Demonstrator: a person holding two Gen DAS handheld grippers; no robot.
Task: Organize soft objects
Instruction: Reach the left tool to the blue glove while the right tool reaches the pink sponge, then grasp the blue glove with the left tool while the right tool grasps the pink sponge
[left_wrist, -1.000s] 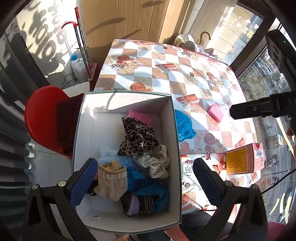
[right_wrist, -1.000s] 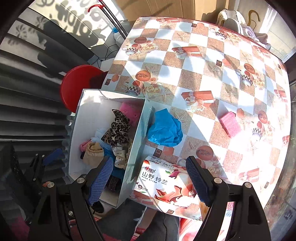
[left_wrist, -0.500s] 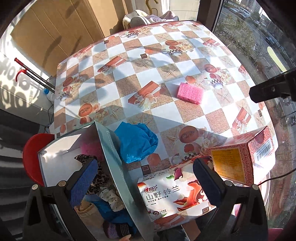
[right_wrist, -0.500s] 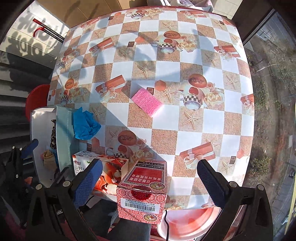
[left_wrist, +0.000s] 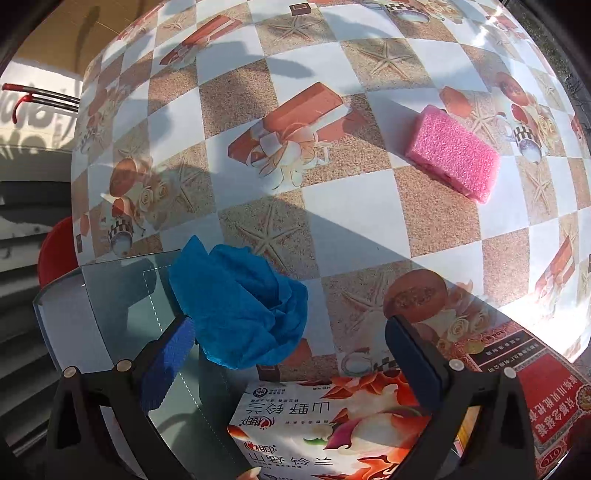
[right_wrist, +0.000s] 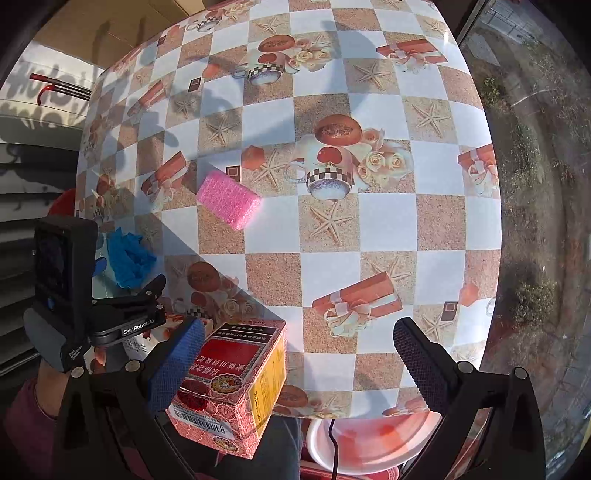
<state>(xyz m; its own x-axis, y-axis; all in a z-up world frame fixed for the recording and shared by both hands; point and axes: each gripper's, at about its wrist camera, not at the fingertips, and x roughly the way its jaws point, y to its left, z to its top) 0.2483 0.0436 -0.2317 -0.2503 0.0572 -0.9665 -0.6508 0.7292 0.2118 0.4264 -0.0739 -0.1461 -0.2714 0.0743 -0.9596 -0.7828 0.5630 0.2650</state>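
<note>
The left gripper (left_wrist: 290, 363) is hovering over the near edge of the desk (left_wrist: 354, 218), its fingers (left_wrist: 168, 363) spread wide and gripping nothing. The blue cloth (left_wrist: 240, 299) is lying crumpled just ahead of the left finger, its lower edge looking close to that blue pad, though I cannot tell whether they are touching. The cloth is sitting right against the wall of the grey box (left_wrist: 122, 295), which is rising beside the left finger. Between the two fingers, nearer the camera, the tissue pack (left_wrist: 317, 435) is lying flat. Far ahead and toward the right finger's side, the pink sponge (left_wrist: 452, 162) is resting on the checked cover, well apart from both fingers.

Over on the right gripper (right_wrist: 297, 360), the fingers (right_wrist: 417, 363) are also standing wide apart and empty. The red carton (right_wrist: 236, 384) is standing just beside the left finger. The sponge (right_wrist: 229, 199) is lying well ahead, on the left finger's side. The cloth (right_wrist: 127, 258) is showing far off to the left, beyond the other gripper's body.
</note>
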